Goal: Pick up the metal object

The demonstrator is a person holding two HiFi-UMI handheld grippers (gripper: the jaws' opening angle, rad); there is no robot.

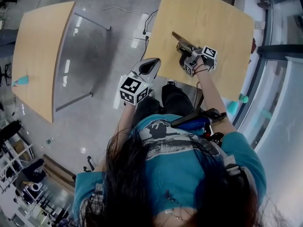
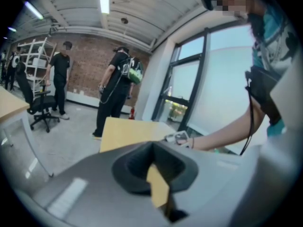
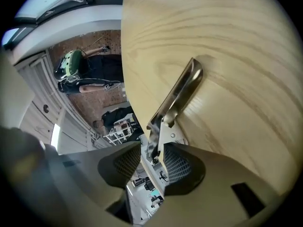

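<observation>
The metal object (image 3: pixel 182 91) lies flat on the pale wooden surface (image 3: pixel 236 79), a long, narrow, shiny piece that looks to be made of two hinged parts. In the head view it sits in the lower left part of that surface, running up and to the left from the right gripper (image 3: pixel 151 155). That gripper has its jaws wide apart, with the near end of the object standing between them. No pad can be seen pressing on it yet: there is clear space on the left side and only a little on the right.

The left gripper (image 1: pixel 152 64) hangs over the floor, left of the surface and well apart from the object, its jaws together on nothing.

The main risk is likely the hold itself. A grip on just one end of a long, smooth piece could let the far end droop or swing as it rises, and bare metal may slide out of the pads. If the parts really are hinged, closing on one leaf could make the other fold or flap. The uneven gap also suggests the right pad would touch first and nudge the piece sideways.
</observation>
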